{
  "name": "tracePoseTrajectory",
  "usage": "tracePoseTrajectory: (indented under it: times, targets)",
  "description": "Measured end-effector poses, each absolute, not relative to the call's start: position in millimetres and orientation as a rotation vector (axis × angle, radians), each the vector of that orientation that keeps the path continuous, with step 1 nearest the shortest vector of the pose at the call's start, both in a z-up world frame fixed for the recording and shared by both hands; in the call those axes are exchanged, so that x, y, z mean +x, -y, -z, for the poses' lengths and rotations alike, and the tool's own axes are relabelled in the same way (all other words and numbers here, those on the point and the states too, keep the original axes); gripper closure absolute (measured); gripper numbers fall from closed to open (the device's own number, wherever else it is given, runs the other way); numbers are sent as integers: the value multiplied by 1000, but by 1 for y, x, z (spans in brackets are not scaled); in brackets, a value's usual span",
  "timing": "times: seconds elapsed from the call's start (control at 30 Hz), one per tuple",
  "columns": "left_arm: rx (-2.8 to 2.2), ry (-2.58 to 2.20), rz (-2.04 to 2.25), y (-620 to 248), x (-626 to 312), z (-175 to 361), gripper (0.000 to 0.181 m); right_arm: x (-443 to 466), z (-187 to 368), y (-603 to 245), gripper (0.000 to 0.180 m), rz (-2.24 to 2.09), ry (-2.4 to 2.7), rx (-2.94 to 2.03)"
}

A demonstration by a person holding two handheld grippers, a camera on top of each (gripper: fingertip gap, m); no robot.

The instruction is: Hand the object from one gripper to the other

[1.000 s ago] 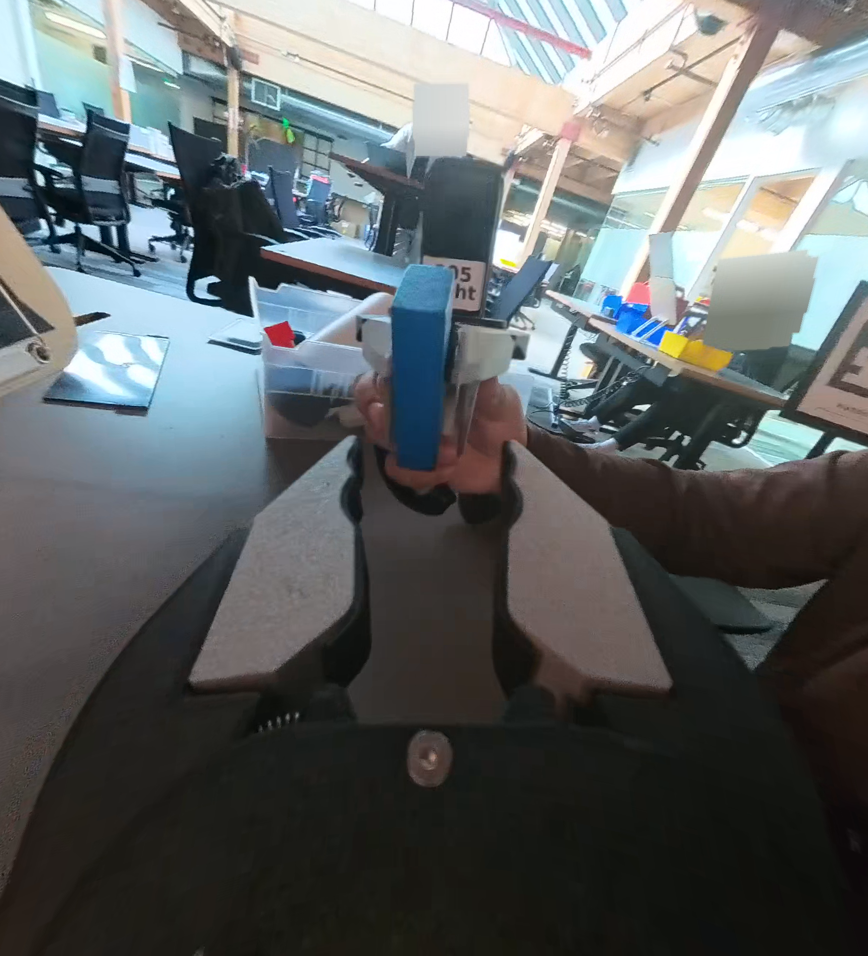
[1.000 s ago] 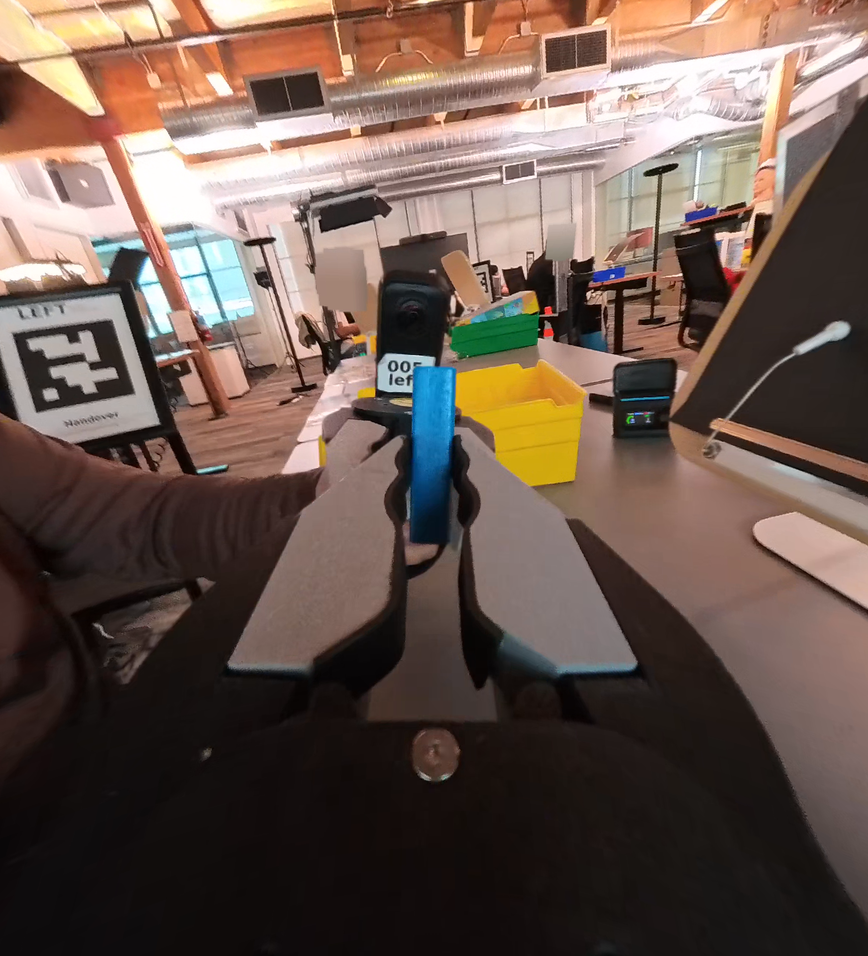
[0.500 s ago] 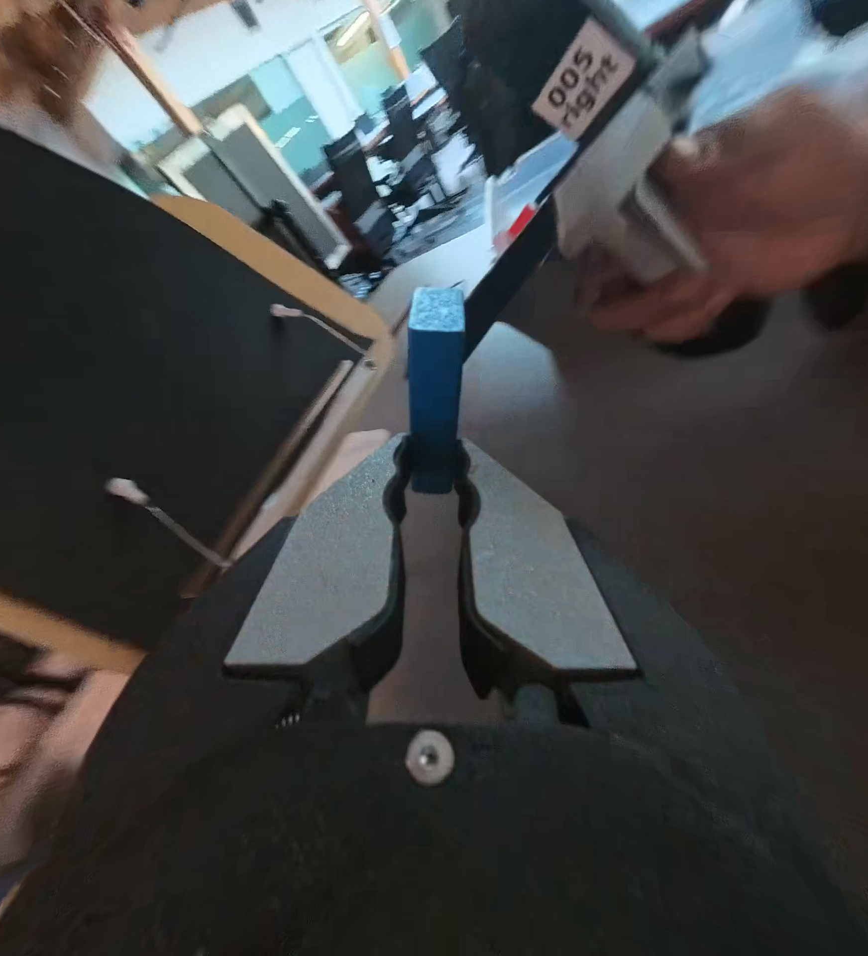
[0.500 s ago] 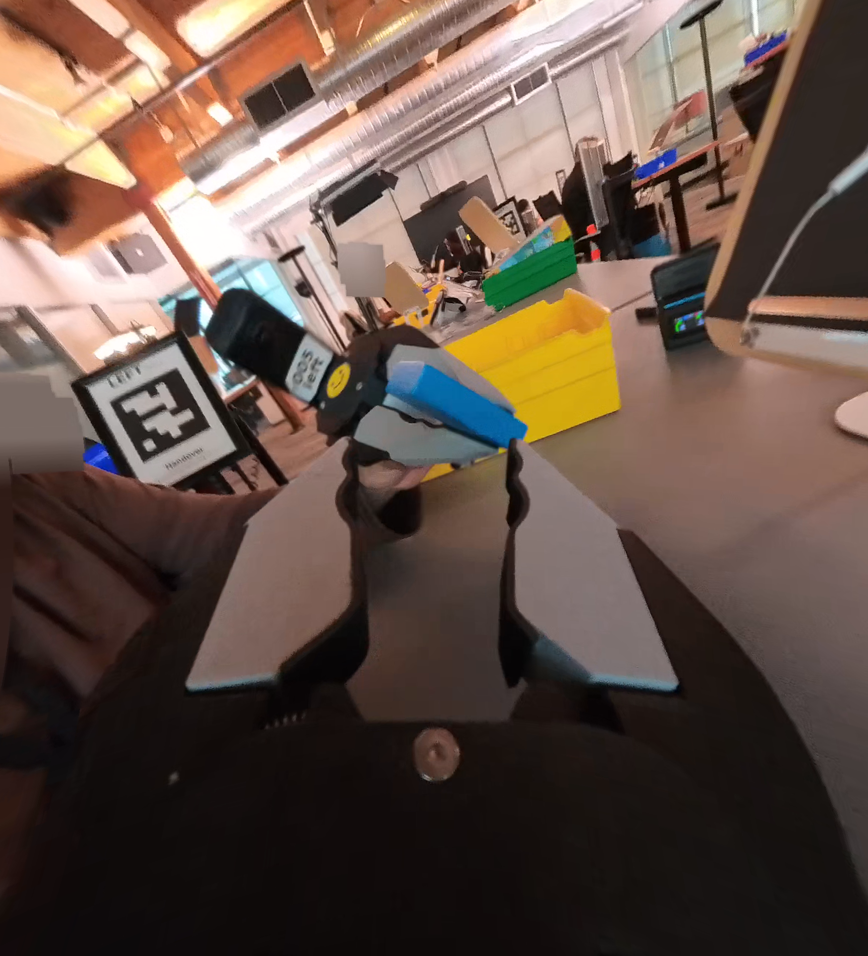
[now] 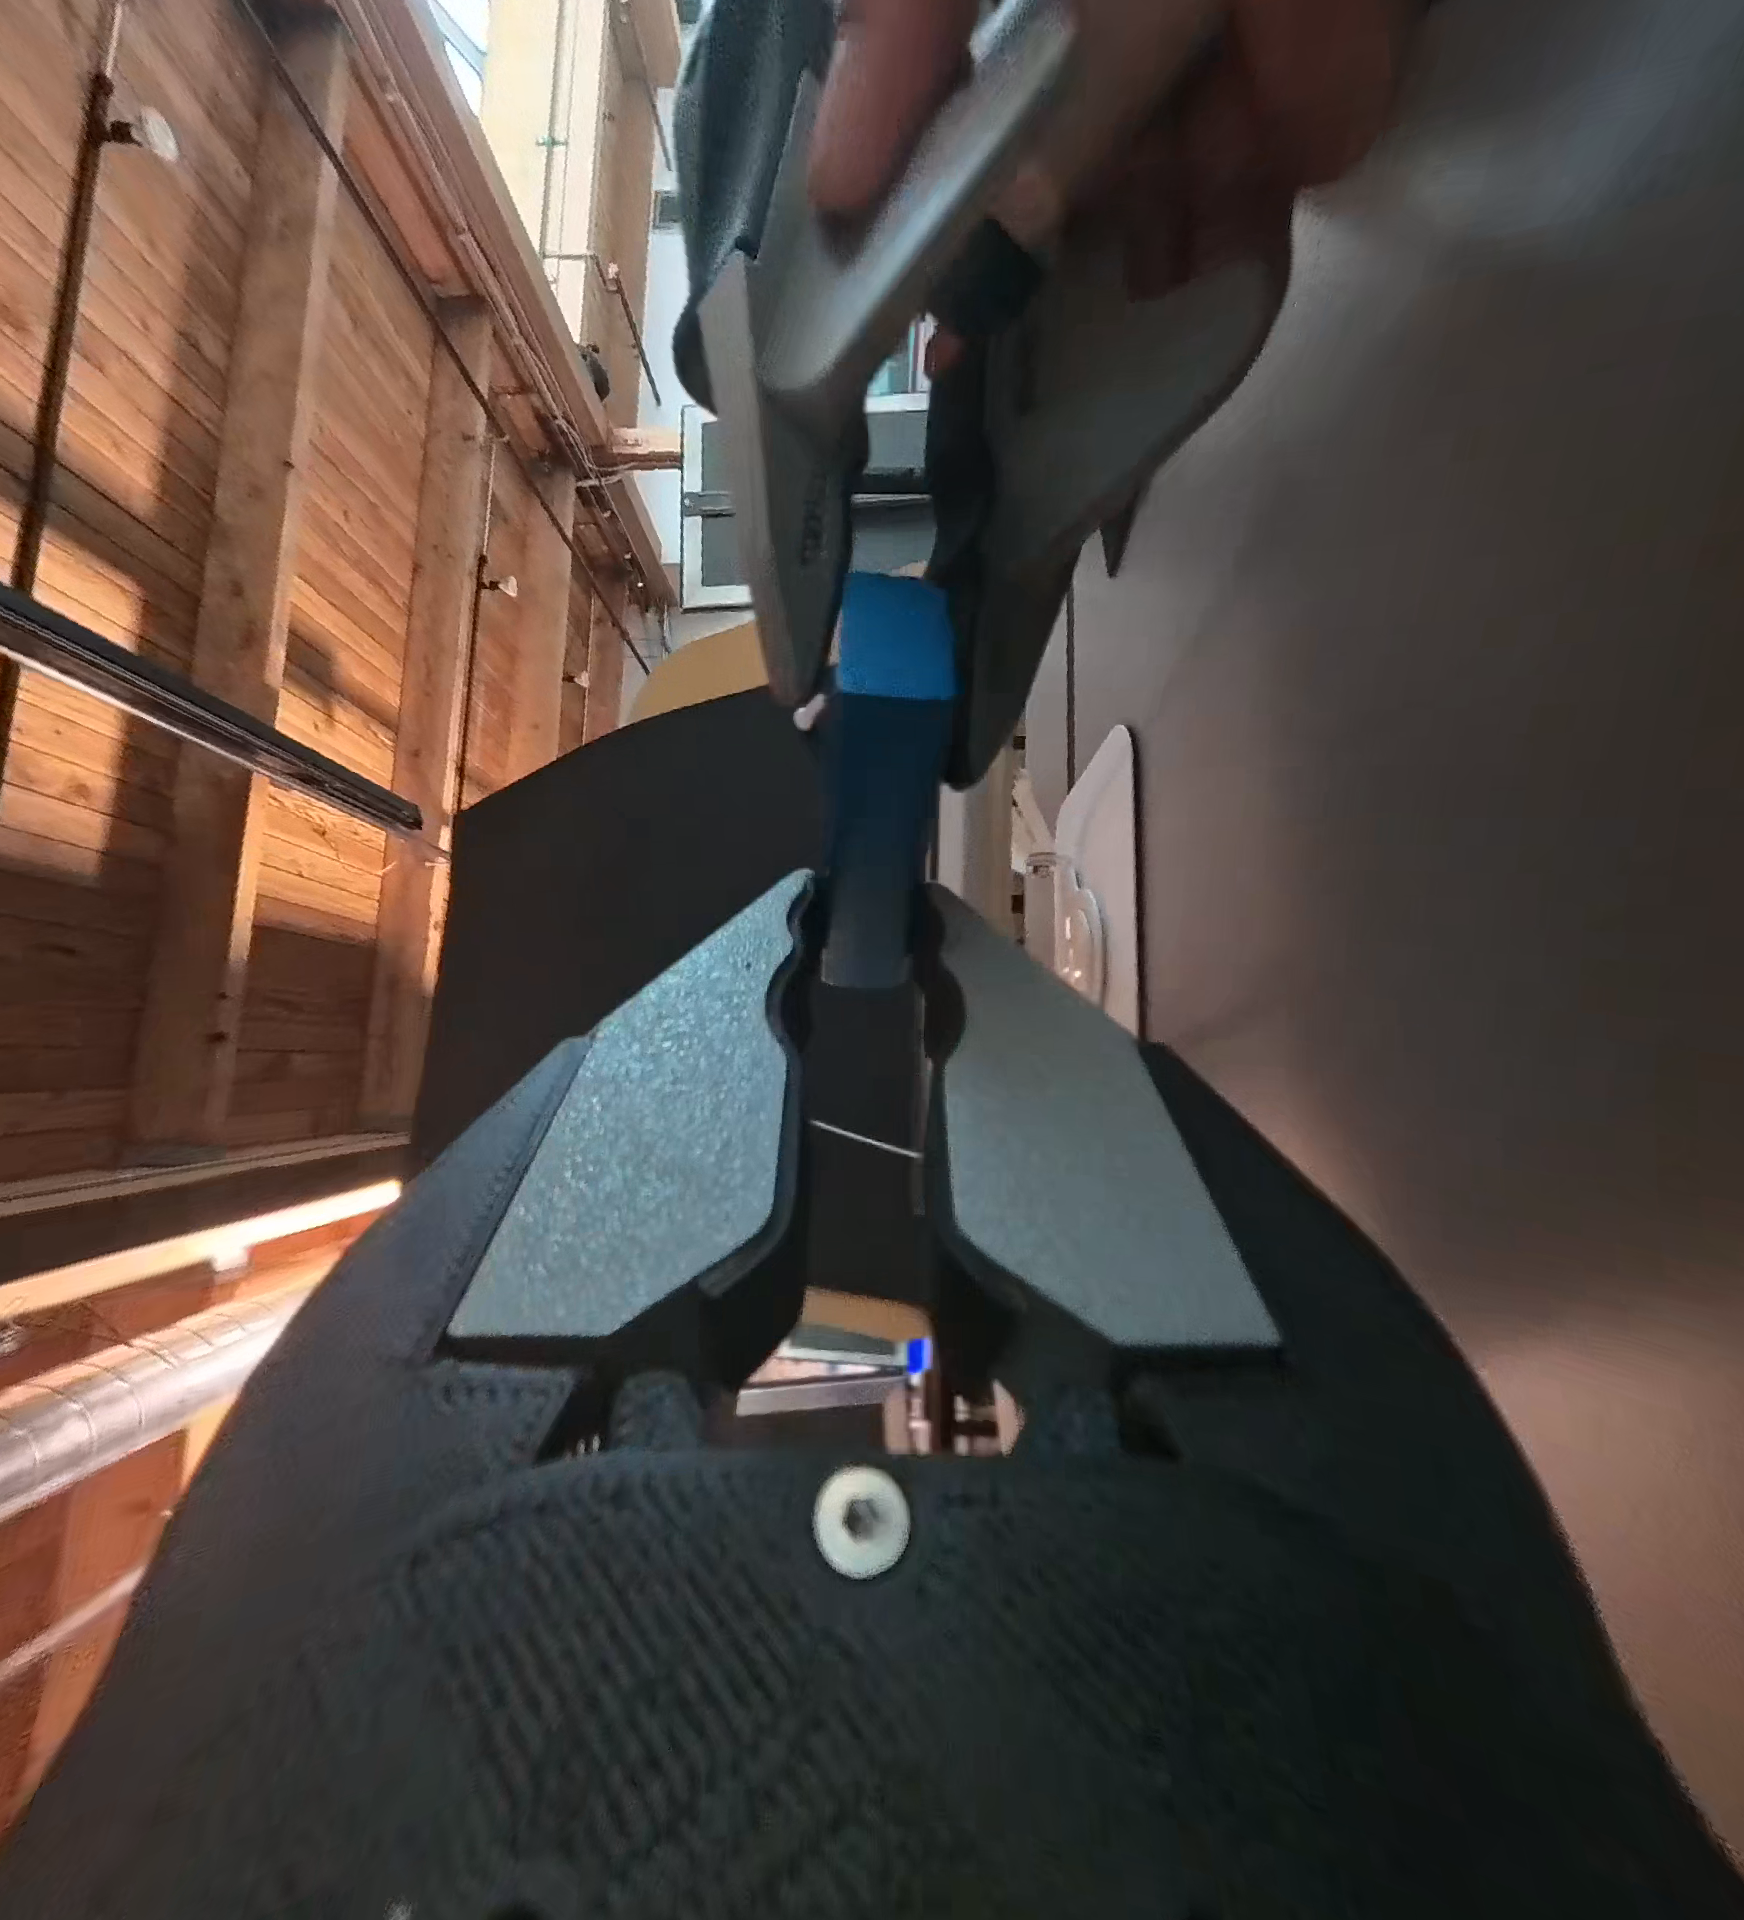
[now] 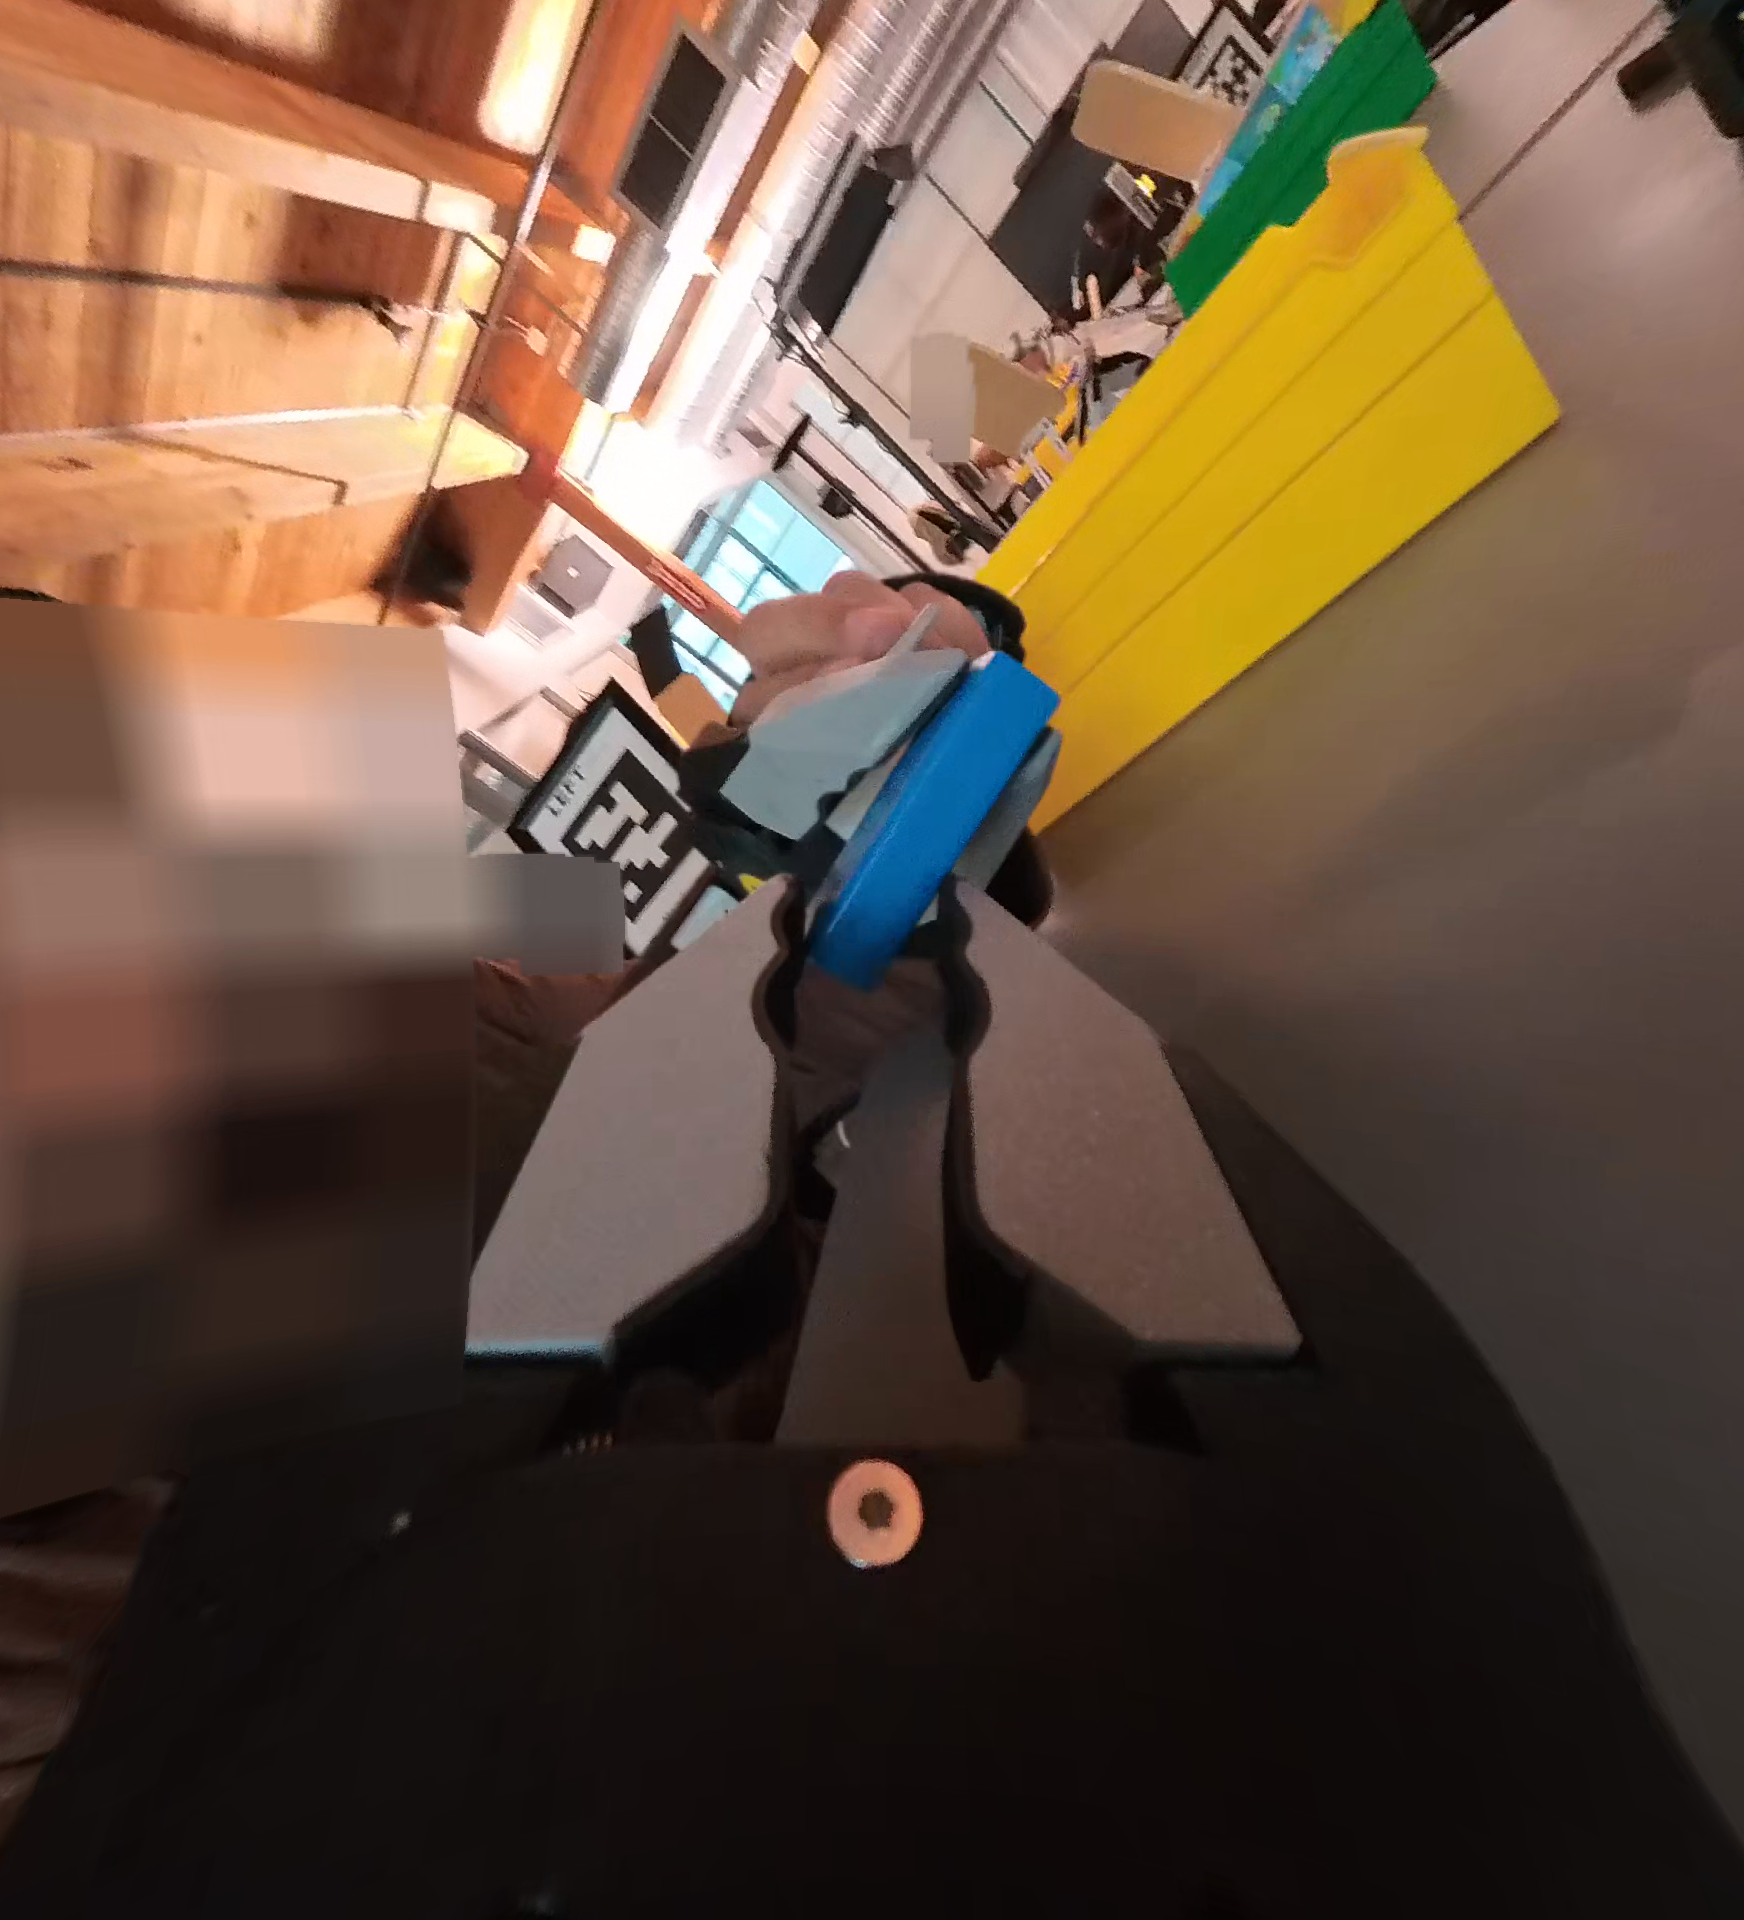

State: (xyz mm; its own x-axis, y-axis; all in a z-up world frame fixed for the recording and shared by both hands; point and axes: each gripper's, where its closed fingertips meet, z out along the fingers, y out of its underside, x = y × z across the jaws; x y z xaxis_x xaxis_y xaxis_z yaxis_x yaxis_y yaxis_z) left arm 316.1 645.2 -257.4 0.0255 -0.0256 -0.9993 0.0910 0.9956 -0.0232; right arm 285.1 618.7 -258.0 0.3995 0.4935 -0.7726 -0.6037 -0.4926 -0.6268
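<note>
A blue block (image 5: pixel 894 644) is held between two grippers in the air. My left gripper (image 5: pixel 863 914) is shut on its near, shaded end. The right gripper (image 5: pixel 883 738) comes down from the top of that view, and its grey fingers (image 5: pixel 795 540) flank the block's far end. In the right wrist view the right gripper (image 6: pixel 873 925) is partly closed around a corner of the block (image 6: pixel 941 790), with small gaps showing at both tips. The left gripper's grey fingers (image 6: pixel 826 727) clamp the block from behind. Both views are rolled sideways.
A hand (image 5: pixel 1159 104) holds the right gripper. A yellow bin (image 6: pixel 1263 416) and a green bin (image 6: pixel 1304 156) stand on the grey table (image 6: pixel 1470 935). A black-and-white marker board (image 6: pixel 629 831) stands behind. A dark monitor (image 5: pixel 619 883) and wooden beams (image 5: pixel 224 520) lie beyond. My right fingertips sit around 4 centimetres from my left ones.
The block passed from the right gripper to the left. Both grippers have since rolled sideways, and the right gripper has come back and narrowed around the block's free end.
</note>
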Motion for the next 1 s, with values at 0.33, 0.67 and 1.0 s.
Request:
tracePoseTrajectory:
  times: [0.33, 0.67, 1.0]
  targets:
    - [-668, -1748, 1036, -650, 317, 265, 144, 322, 237, -613, 167, -962, -94, -1561]
    - [-825, -1635, 1725, -631, 299, 228, 176, 302, 232, -619, 167, -814, 83, -1555]
    - [-838, -1687, 1876, -622, 291, 223, 162, 282, 235, -624, 167, -808, 172, -1566]
